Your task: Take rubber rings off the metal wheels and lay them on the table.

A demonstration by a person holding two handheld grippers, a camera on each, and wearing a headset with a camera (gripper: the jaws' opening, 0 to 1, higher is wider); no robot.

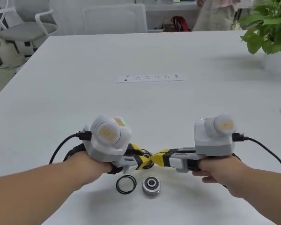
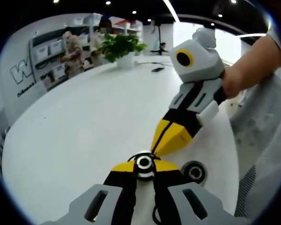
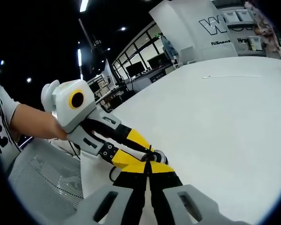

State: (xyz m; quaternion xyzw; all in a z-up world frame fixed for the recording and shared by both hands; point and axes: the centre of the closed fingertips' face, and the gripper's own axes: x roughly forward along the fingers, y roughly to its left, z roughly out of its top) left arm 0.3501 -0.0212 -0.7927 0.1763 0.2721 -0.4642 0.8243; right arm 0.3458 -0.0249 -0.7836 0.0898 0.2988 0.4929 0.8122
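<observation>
Head view, lower centre: my jaw tips cover most of the held metal wheel (image 1: 148, 162). The potted plant (image 1: 267, 28) is cropped at upper right. What my right gripper (image 3: 148, 164) pinches is too small to tell.

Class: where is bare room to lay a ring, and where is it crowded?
Free: the table from the power strip down to the left gripper and right gripper. Crowded: the near edge by their tips, where rubber rings and a metal wheel lie.
</observation>
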